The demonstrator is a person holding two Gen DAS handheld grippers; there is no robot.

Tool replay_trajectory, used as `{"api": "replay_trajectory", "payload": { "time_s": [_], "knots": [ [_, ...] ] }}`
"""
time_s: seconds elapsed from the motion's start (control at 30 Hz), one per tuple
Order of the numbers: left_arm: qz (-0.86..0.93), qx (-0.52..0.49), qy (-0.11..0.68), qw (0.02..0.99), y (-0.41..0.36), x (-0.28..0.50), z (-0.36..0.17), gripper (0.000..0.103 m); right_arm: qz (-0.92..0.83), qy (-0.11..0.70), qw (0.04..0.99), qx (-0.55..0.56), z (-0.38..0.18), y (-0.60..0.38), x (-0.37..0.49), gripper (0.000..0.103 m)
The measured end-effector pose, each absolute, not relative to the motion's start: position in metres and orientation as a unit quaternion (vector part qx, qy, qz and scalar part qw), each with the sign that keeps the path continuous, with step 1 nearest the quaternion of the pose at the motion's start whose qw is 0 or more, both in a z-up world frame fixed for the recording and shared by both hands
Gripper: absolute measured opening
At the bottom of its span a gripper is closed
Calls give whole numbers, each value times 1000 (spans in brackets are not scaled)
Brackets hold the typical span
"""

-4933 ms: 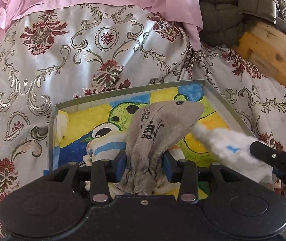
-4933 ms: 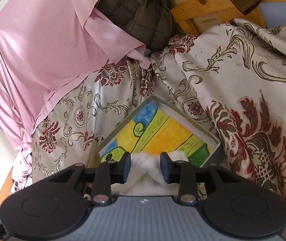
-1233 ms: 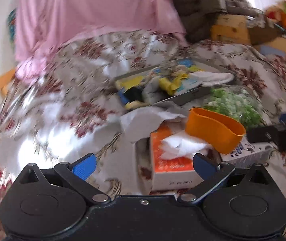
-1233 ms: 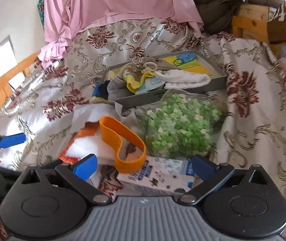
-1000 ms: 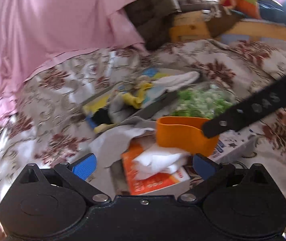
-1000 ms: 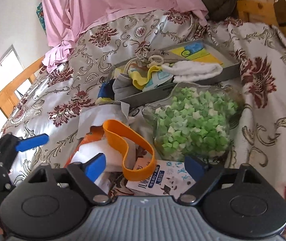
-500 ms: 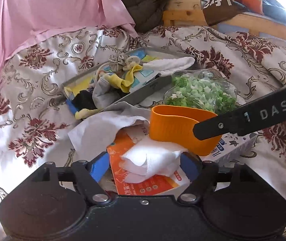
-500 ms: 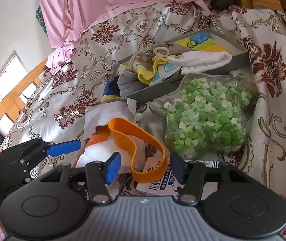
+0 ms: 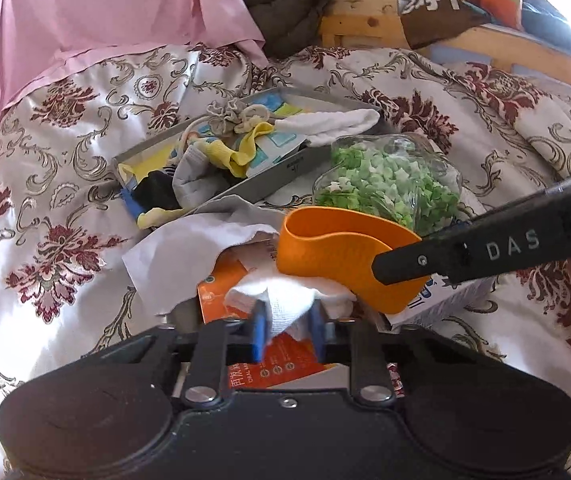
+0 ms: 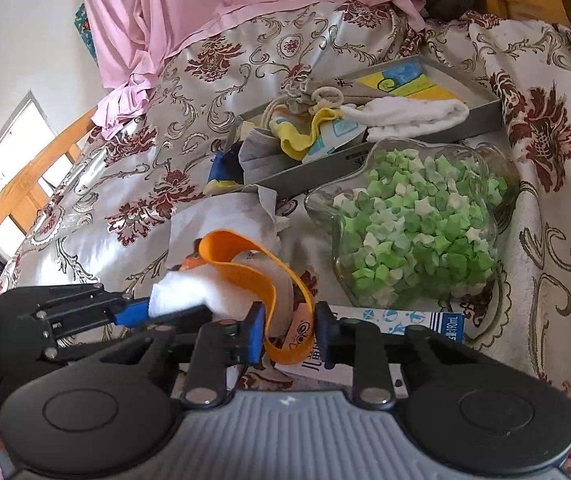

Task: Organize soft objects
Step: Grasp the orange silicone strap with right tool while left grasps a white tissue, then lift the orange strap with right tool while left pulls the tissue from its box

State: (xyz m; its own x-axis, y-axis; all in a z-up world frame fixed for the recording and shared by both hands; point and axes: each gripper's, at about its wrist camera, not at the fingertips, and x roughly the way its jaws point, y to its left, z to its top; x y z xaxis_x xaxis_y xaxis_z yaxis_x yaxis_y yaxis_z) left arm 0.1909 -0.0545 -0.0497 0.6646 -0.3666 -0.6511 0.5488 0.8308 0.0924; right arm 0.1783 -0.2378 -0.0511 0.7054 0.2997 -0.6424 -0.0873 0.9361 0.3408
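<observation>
Floral satin bedspread (image 9: pixel 65 200) is covering the whole bed, with a pink sheet (image 9: pixel 85 12) bunching up at the back. Going from the left, the left gripper (image 9: pixel 287 330) is pinching a white cloth (image 9: pixel 285 300) between its blue pads, fully closed on it, and that cloth is lying on top of an orange packet (image 9: pixel 221 292). A grey paper sheet (image 9: pixel 181 252) is draping over the packet's far end. Behind that, a grey tray (image 9: pixel 285 168) is holding a jumble of socks and a white towel (image 10: pixel 413 114). Next over, the right gripper (image 10: pixel 289 334) is squeezing an orange band (image 10: pixel 241 266), its jaws narrowed onto the loop's near end, right beside the white cloth. A milk carton (image 10: pixel 401 322) is lying just under it. Furthest right, a glass jar (image 10: pixel 417 228) full of green paper stars is sitting on its side, touching the tray's front wall.
</observation>
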Motion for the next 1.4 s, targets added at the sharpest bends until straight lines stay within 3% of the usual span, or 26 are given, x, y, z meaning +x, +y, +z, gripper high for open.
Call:
{"api": "replay_trajectory", "payload": {
  "time_s": [0.3,0.6,0.77,0.83,1.03,1.4],
  "knots": [
    [-217,53,359,906,-32,188,-36,10,75,378,911,147,-46,-249,162,25],
    [-155,72,362,916,-25,174,-27,11,53,370,920,119,-42,-250,155,30],
    [-148,78,364,916,-25,177,-33,22,61,365,923,107,-41,-247,157,40],
    [-151,78,359,918,-26,178,-33,36,65,368,922,103,-42,-245,159,43],
    [-146,97,338,925,-32,176,-34,62,74,367,924,75,-44,-234,161,51],
    [-176,155,326,916,-48,179,-48,68,80,371,924,48,-47,-228,163,58]
  ]
}}
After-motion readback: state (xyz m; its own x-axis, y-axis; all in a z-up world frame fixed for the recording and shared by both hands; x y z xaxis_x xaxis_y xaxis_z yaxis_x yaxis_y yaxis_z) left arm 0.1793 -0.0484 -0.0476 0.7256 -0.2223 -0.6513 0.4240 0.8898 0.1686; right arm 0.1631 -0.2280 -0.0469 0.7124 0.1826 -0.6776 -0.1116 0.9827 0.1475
